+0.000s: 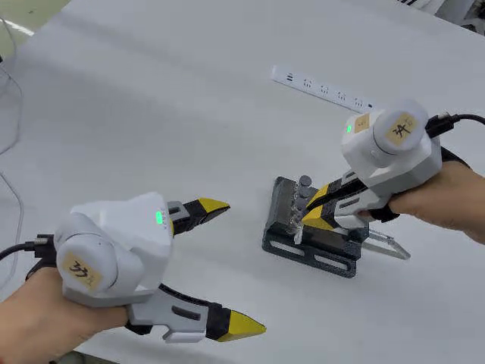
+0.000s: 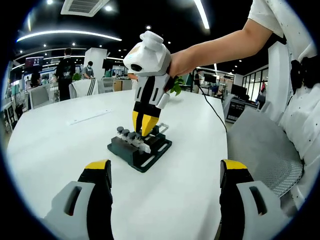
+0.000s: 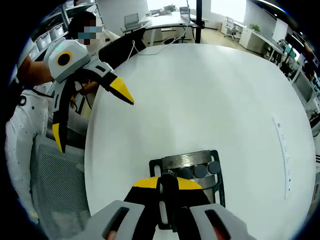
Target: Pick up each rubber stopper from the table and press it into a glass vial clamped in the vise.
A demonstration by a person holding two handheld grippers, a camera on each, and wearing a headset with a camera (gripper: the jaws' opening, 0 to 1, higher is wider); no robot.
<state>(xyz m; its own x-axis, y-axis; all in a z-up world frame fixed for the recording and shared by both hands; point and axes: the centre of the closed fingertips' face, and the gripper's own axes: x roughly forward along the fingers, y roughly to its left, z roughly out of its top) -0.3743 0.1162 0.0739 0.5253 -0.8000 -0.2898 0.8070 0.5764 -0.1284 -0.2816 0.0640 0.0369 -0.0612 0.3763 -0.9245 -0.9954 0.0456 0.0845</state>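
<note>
left hand-held gripper: parked by the bench's near-left corner, jaws spread wide, nothing in them. Well apart from the action.
bench: white, with tons of bare room on the left half and toward the far edge, so swinging around is no problem.
vise: small black one, right of the bench's middle and well in from every edge.
glass vials: standing upright in one row in the vise. The row runs from the near edge toward the far one.
seated stoppers: grey caps already on the farther vials, three that I can count in the head view.
rubber stopper: looks like a dark one pinched between the tips, right at the near end of the row. Can't tell if it's fully pushed home.
right hand-held gripper: comes in from the right, jaws all but closed on that stopper, tips angled down at the vise. Way the nearer hand.
power strip: lying toward the far edge behind the vise, out of the way.
next move: imo a straight push down along the vial's upright axis. The vial sits directly under the tips, with its neighbour just beside it on the far side.
risk: going in crooked could cock the stopper or lean on the glass.
</note>
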